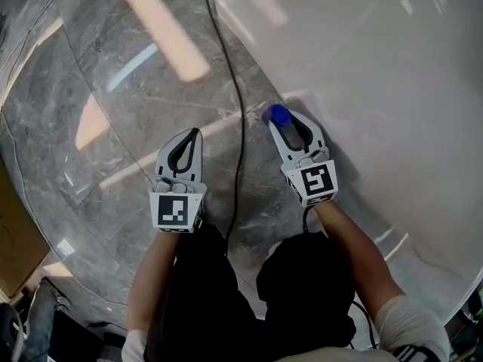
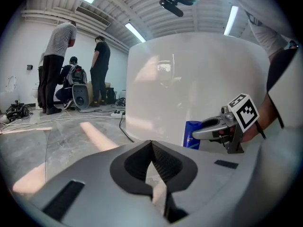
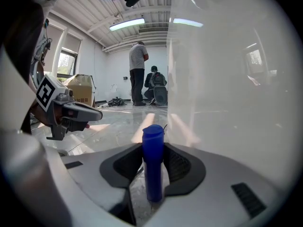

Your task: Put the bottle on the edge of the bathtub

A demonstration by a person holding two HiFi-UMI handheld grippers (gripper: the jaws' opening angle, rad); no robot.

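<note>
The white bathtub filled the right side of the head view, its curved outer wall coming down to the grey marble floor. The floor lay open on the side away from the bathtub. A black cable ran across it just beside the bathtub's foot and passed between the two grippers. In the left gripper view, people stood well apart from the bathtub, by the far wall.

The left gripper was held out over the floor, near the bathtub but not touching it. Its fingers were pressed together with nothing between them.

The right gripper was just beside the bathtub's wall. Its fingers stood partly apart, clamped on the blue bottle — one black pad against each side.

The bottle stood upright in that grip, cap uppermost, low against the bathtub's outer wall and well below the rim. Whether its base touched the floor could not be told. Little room was left between the bottle and the wall — the open space lay away from the bathtub.
</note>
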